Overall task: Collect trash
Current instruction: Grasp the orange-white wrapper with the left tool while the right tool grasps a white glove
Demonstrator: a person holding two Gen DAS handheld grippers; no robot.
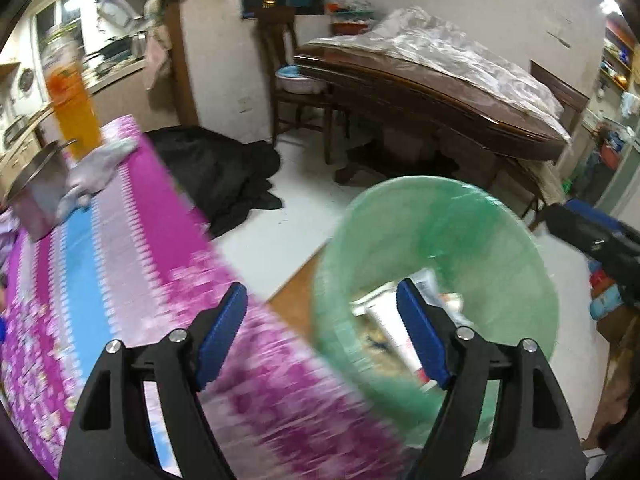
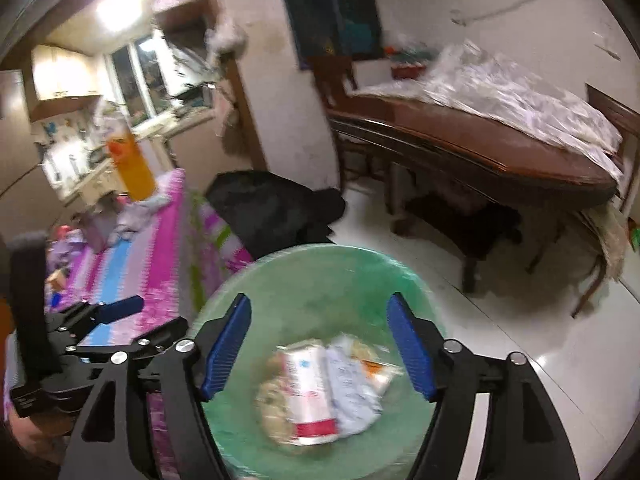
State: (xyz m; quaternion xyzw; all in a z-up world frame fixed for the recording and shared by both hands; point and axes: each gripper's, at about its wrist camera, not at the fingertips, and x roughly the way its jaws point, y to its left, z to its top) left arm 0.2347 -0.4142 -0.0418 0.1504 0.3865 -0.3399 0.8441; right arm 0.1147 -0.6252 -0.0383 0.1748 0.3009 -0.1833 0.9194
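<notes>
Beside the near table stands a green bin [image 2: 320, 280], lined with a translucent green bag, on the pale floor [image 1: 280, 240]. At its bottom lies trash [image 2: 320, 384]: a white and red carton, a crumpled white wrapper and some brownish scraps, all blurred.

Right gripper [image 2: 320, 348]: held above the bin's mouth, jaws spread wide, blue pads apart, nothing between them. The trash shows in the gap but lies well below the pads.

Left gripper [image 1: 322, 332]: jaws also spread wide and empty. Its left pad sits over the tablecloth [image 1: 120, 260], a pink, white and blue patterned cover; its right pad sits over the bin's near rim. In the right wrist view this gripper appears at the left edge, over the table.

On the far end of the covered table: an orange bottle [image 1: 74, 116], a crumpled white cloth [image 1: 96, 168] just beside it, and a metal container [image 1: 36, 188] at the left edge.

Beyond the table a black heap [image 1: 216, 168] lies on the floor against the wall. Farther right stands a dark wooden table [image 1: 440, 100] covered in part with clear plastic sheeting [image 1: 460, 52]; a wooden chair [image 1: 296, 92] with a basin on its seat stands at its left end.
</notes>
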